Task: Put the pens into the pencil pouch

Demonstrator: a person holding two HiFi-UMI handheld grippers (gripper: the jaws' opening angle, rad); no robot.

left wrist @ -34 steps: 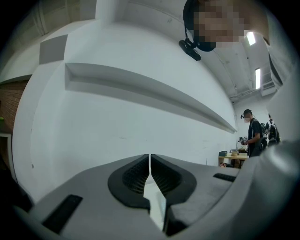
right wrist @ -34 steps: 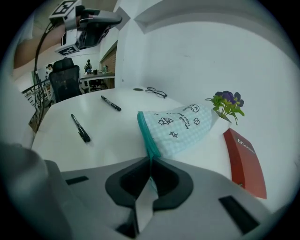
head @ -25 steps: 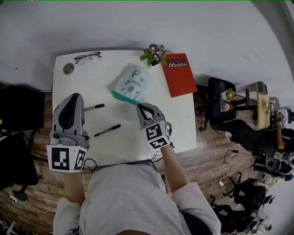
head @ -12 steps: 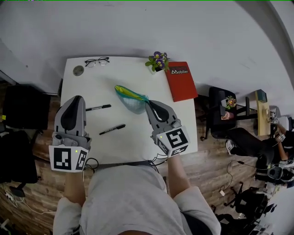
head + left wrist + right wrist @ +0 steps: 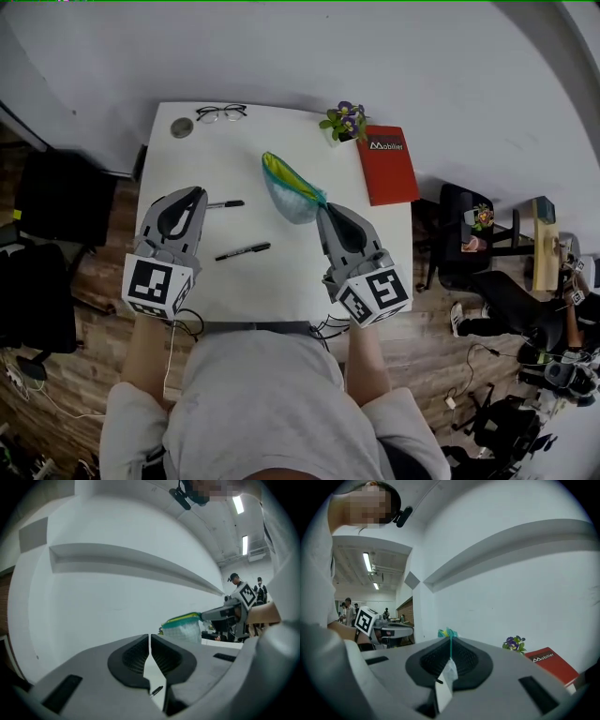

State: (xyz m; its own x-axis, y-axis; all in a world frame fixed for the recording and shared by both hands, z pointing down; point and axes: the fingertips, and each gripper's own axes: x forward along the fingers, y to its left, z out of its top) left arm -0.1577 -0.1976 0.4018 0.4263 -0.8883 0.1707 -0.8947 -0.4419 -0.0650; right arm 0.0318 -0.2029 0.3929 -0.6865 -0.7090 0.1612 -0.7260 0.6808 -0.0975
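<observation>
The right gripper (image 5: pixel 324 210) is pinching the green-edged rim of the pale translucent fabric pencil pouch (image 5: pixel 292 193), jaws pressed together on it, over the middle of the white rectangular table (image 5: pixel 281 286). The left gripper (image 5: pixel 195 194) is hovering with its jaws closed on nothing. Two slim black pens are lying on the tabletop, one (image 5: pixel 225 203) just beside the left gripper's tip, the other (image 5: pixel 243 251) between the grippers

Table (image 5: pixel 281 286): glasses (image 5: pixel 222 112) back left; plant (image 5: pixel 344 120), then book (image 5: pixel 387 164), back right (book rightmost). Far pen (image 5: pixel 226 203) behind near pen (image 5: pixel 243 251), left of centre; pouch (image 5: pixel 291 187) to their right.
</observation>
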